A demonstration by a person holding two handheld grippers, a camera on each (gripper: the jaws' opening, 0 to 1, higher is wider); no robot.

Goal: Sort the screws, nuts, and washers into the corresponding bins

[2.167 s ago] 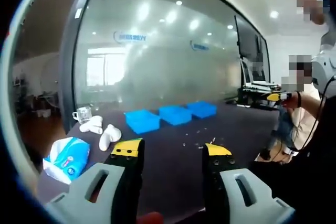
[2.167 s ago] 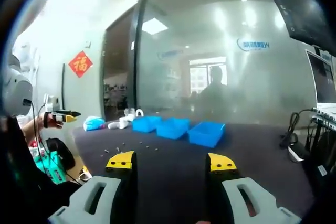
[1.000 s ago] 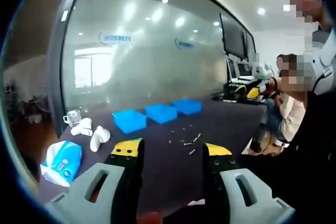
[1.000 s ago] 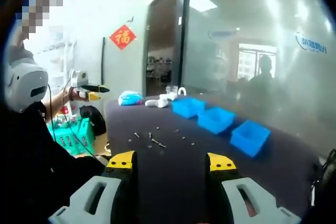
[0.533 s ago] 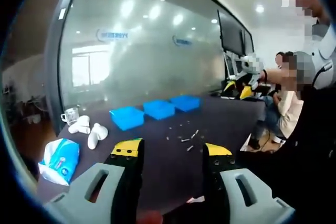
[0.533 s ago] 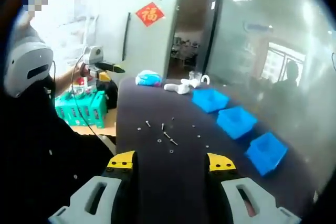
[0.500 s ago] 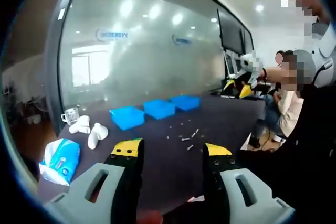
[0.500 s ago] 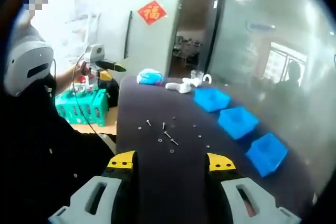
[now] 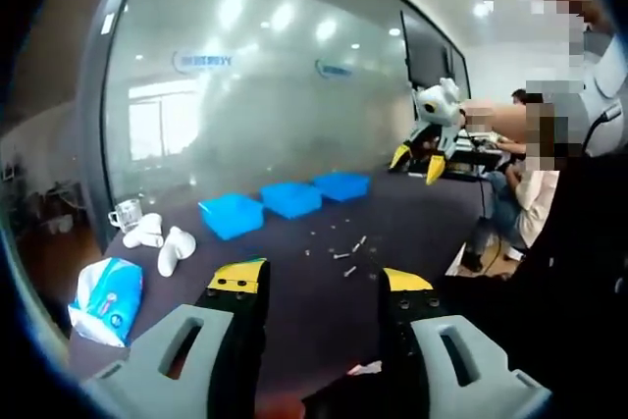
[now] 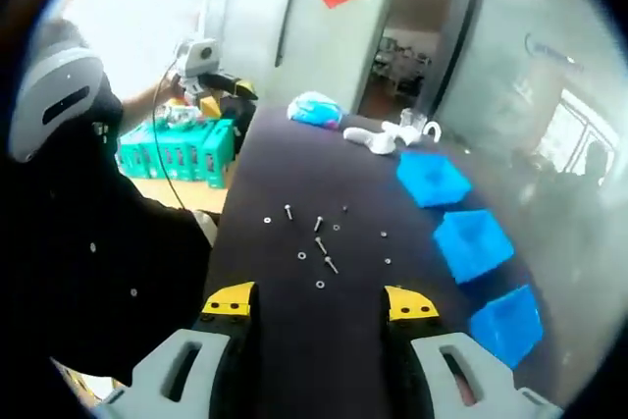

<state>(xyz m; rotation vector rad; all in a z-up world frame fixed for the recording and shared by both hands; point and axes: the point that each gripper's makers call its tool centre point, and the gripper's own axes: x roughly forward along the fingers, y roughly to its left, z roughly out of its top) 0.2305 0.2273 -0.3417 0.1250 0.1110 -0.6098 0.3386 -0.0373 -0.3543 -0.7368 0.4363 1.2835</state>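
Note:
Small screws, nuts and washers (image 10: 319, 242) lie scattered on the dark table (image 10: 275, 340); in the left gripper view the same loose hardware (image 9: 345, 254) sits mid-table. Three blue bins stand in a row beyond it (image 10: 432, 178) (image 10: 473, 242) (image 10: 505, 323), and in the left gripper view (image 9: 231, 215) (image 9: 290, 198) (image 9: 342, 184). My left gripper (image 9: 322, 282) is open and holds nothing, above the table's near end. My right gripper (image 10: 317, 303) is open and empty, above the hardware. The right gripper (image 9: 427, 130) also hangs high over the far side, and the left gripper (image 10: 211, 71) shows at the far left.
A blue tissue pack (image 9: 103, 296) (image 10: 316, 108), white rounded objects (image 9: 162, 242) (image 10: 378, 137) and a glass cup (image 9: 126, 213) sit at one table end. Green crates (image 10: 182, 149) stand on the floor beside it. A glass wall runs behind the bins. A seated person (image 9: 535, 203) is beyond the table.
The right gripper's camera has risen and tipped down over the hardware; that gripper now shows higher and closer in the left gripper view. Both grippers stay open. The table's things have not moved.

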